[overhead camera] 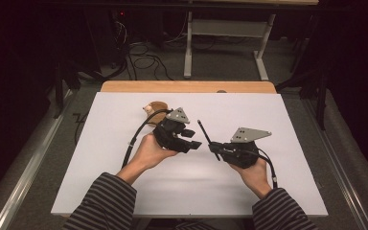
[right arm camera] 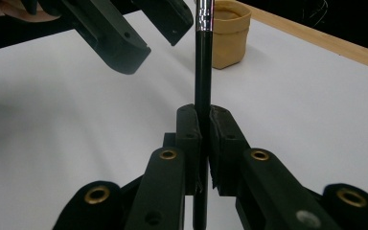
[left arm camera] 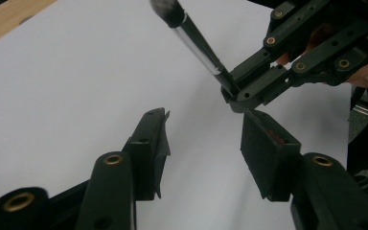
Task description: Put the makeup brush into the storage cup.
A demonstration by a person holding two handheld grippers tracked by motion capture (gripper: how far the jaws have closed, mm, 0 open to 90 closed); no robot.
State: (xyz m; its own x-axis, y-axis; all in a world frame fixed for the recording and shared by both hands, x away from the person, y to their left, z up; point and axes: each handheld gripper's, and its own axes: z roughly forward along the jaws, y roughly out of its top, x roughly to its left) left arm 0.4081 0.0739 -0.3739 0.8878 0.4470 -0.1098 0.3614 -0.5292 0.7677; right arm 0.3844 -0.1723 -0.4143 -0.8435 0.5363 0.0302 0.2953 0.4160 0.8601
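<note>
Lab - floor cables (overhead camera: 143,60), dark curtains (overhead camera: 24,52).

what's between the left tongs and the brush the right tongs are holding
Nothing: in the left gripper view, bare white table separates the open left tongs from the brush, clamped in the right tongs.

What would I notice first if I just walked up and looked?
A black makeup brush clamped upright in the right hand-held gripper, mid-table. The left hand-held gripper is beside it, jaws apart with nothing between them. Behind sits a small tan pouch.
</note>
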